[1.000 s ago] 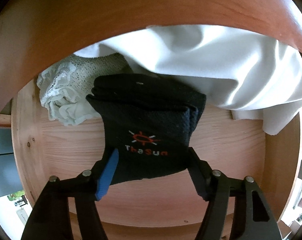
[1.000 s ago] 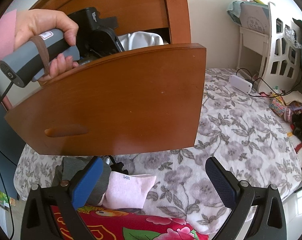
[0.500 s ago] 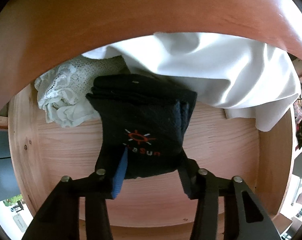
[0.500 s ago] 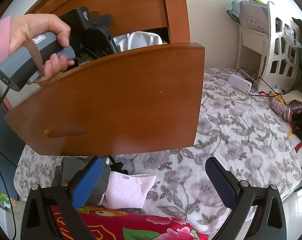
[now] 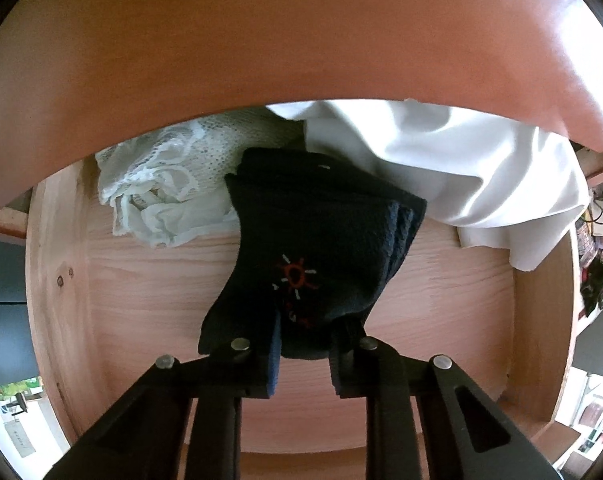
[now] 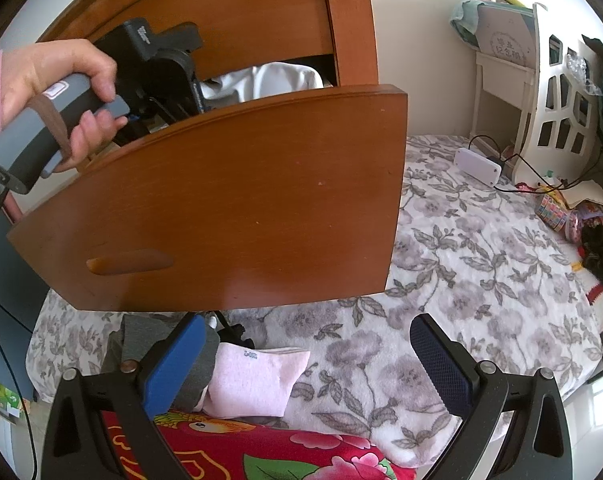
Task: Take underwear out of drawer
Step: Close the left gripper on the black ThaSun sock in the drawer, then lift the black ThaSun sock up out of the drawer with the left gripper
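The left gripper points down into an open wooden drawer, and its two black jaws are closing on the near end of a folded piece of black underwear, which is bunched and pinched between the pads. The black fabric bears a small orange sun emblem with white rays and fans out from the jaws toward twelve o'clock, its far end lying over the other clothes. At about ten o'clock from the grip, a crumpled white lace garment rests on the pale drawer floor, touching the black fabric's left edge. From twelve to two o'clock a smooth white cloth spreads across the back of the drawer and runs under the reddish-brown cabinet front that arches over the top of the left wrist view. In the right wrist view, the right gripper has its blue-padded fingers wide apart with nothing between them, hovering over a bed covered by a grey floral blanket. Just behind the left pad, at about nine o'clock, a folded pink sock lies beside grey folded clothing, with a red floral fabric at six o'clock. Toward twelve o'clock the brown drawer front juts out, and at ten o'clock a person's hand in a pink sleeve grips the grey handle of the other gripper, which dips into the drawer.
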Tool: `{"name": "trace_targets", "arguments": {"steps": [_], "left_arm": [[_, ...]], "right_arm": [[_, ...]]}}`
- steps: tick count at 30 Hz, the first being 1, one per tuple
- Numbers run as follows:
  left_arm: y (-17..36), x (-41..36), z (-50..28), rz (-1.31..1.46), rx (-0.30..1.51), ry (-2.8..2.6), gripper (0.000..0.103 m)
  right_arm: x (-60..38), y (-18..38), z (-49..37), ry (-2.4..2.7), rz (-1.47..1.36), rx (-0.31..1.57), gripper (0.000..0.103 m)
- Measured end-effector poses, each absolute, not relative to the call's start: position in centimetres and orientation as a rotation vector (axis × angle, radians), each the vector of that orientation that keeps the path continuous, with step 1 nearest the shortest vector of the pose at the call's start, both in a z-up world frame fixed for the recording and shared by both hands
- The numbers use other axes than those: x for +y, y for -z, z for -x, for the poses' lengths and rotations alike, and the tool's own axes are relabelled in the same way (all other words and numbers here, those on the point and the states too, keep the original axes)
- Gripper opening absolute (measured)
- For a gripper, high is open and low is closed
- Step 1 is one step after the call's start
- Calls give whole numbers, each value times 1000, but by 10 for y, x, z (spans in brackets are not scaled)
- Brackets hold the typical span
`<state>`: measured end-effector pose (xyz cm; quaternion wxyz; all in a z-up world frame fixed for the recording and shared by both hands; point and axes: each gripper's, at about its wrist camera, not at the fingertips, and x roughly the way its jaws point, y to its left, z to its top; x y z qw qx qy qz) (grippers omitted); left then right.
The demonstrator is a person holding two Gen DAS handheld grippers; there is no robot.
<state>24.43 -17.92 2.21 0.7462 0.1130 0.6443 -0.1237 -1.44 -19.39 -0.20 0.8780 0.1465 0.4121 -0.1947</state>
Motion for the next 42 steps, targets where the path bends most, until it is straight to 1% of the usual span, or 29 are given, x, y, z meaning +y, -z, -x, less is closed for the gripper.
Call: {"name": "trace_targets", "arguments": {"steps": [12, 24, 25, 35, 42], "left_arm": [[-59, -107, -219, -106, 1304, 310, 16], [-116, -38, -155, 46, 1080, 367, 16], [-113, -46, -159, 67, 1067, 366, 16], [-135, -11, -105, 94, 883, 373, 16], [-148, 6, -74, 99, 808, 360, 16]], "right_arm": [[-190, 1, 13, 428, -280, 866, 103], [-183, 0, 10, 456, -227, 874, 103], [-183, 0, 10, 458, -223, 875, 103], [-175, -2, 7, 476, -166, 873, 103], [-171, -4, 7, 484, -136, 865, 103]]}}
